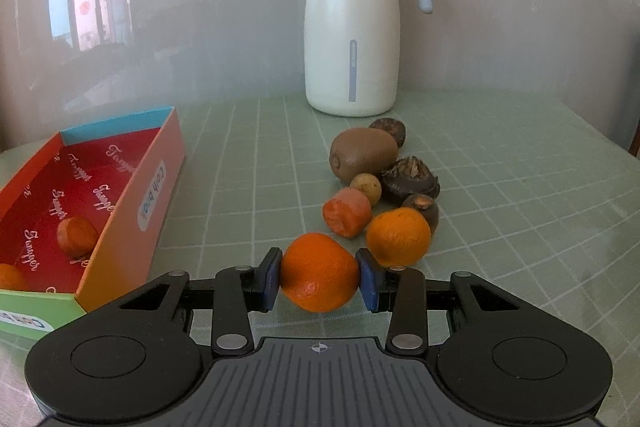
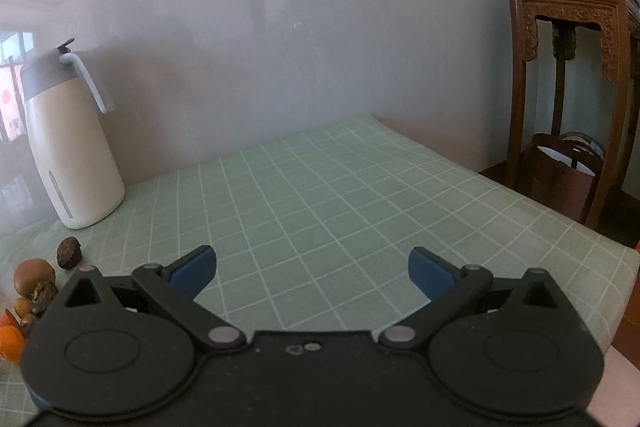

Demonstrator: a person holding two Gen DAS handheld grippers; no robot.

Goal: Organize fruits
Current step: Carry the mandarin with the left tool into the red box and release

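Observation:
My left gripper [image 1: 319, 281] is shut on an orange mandarin [image 1: 319, 269], both blue pads pressing its sides, low over the green checked tablecloth. Just right of it lies a second mandarin [image 1: 398, 237]. Behind it sit a carrot piece [image 1: 347, 211], a small yellowish fruit [image 1: 366, 187], a kiwi [image 1: 363, 151] and dark brown water chestnuts [image 1: 412, 177]. At the left stands an open red-lined box [image 1: 132, 163] holding a carrot piece [image 1: 76, 237] and an orange fruit [image 1: 12, 277]. My right gripper [image 2: 312, 271] hangs open over bare cloth, nothing between its fingers.
A white thermos jug [image 1: 352, 23] with a grey lid stands at the back against the wall, also the jug [image 2: 70, 147] at the left of the right wrist view. A carved wooden stand [image 2: 568, 79] is beyond the table's right edge. The fruit pile [image 2: 32, 287] shows at the far left.

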